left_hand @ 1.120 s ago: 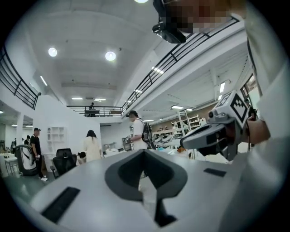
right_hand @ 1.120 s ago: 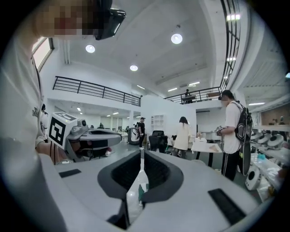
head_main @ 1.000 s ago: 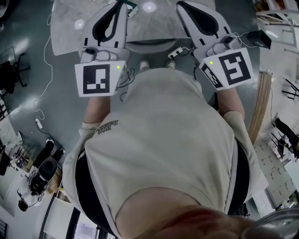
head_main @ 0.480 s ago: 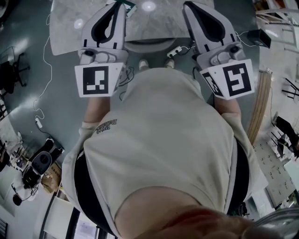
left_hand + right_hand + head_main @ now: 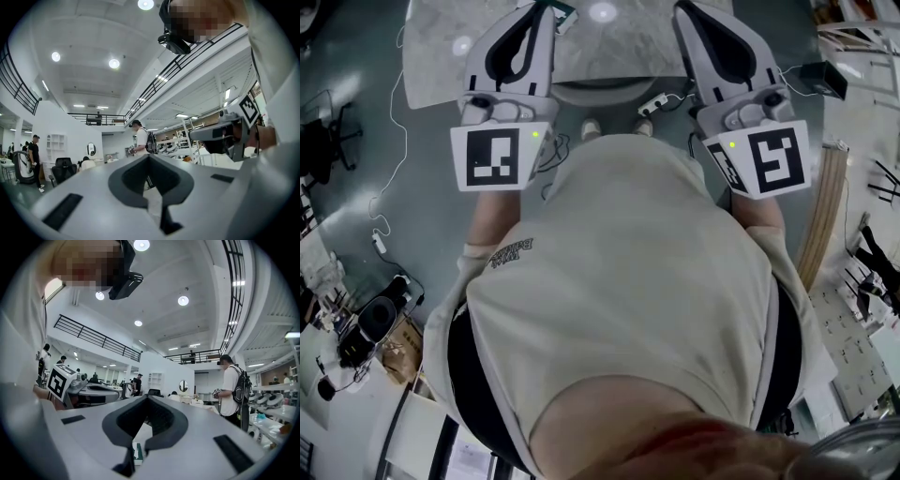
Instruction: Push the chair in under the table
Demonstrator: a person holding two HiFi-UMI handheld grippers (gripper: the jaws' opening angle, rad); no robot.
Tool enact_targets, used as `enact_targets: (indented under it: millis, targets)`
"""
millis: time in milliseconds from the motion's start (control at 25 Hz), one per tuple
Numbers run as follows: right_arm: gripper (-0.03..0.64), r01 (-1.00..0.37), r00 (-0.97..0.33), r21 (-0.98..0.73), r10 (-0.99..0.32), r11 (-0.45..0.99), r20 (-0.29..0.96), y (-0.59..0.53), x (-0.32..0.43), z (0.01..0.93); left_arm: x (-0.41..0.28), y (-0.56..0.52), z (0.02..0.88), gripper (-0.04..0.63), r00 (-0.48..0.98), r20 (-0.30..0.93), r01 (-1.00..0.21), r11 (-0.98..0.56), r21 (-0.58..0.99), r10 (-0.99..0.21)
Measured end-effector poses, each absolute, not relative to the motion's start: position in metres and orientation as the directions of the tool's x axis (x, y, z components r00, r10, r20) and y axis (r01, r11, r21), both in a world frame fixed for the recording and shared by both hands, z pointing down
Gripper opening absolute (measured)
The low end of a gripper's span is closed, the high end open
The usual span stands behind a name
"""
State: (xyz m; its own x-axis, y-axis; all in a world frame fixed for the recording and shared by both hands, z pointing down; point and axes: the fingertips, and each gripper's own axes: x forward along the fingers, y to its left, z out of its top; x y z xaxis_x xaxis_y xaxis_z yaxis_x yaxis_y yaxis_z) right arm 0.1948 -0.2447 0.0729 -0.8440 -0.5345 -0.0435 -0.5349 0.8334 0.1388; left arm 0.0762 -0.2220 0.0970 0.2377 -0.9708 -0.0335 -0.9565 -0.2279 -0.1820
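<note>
In the head view I look down over the person's torso. Both grippers are held out level over a grey marbled table [image 5: 619,52]. A curved grey chair part [image 5: 598,94] shows at the table's near edge, just beyond the person's shoes [image 5: 591,127]. The rest of the chair is hidden. My left gripper [image 5: 546,9] and right gripper [image 5: 684,9] are both shut with nothing between the jaws. They hang above the table and touch neither it nor the chair. The left gripper [image 5: 150,157] and right gripper [image 5: 149,397] point out into the hall.
A power strip [image 5: 652,103] and cables [image 5: 389,122] lie on the floor by the table. A small green and white box [image 5: 562,15] sits on the table. An office chair [image 5: 323,141] stands at the left and wooden boards [image 5: 823,206] at the right. A person with a backpack [image 5: 232,390] stands nearby.
The right gripper has shifted slightly right and turned a little in the head view. The left gripper has stayed put.
</note>
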Motion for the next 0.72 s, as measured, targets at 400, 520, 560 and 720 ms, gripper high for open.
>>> enact_targets:
  millis: [400, 520, 560, 720]
  targets:
    - [0.009, -0.55, -0.832, 0.174, -0.555, 0.817, -0.027, -0.254, 0.201, 0.072, 0.077, -0.225, 0.096, 0.01, 0.245, -0.024, -0.954, -0.237, -0.185, -0.969]
    - [0.009, -0.551, -0.831, 0.179, -0.556, 0.815, -0.028, -0.256, 0.202, 0.072, 0.078, -0.226, 0.095, 0.01, 0.245, -0.025, -0.954, -0.237, -0.184, -0.969]
    - [0.009, -0.551, -0.831, 0.18, -0.556, 0.815, -0.028, -0.256, 0.203, 0.072, 0.079, -0.226, 0.095, 0.011, 0.245, -0.026, -0.954, -0.236, -0.183, -0.969]
    - [0.009, -0.551, -0.83, 0.186, -0.558, 0.813, -0.019, -0.256, 0.207, 0.074, 0.083, -0.226, 0.095, 0.011, 0.238, -0.032, -0.957, -0.229, -0.177, -0.971]
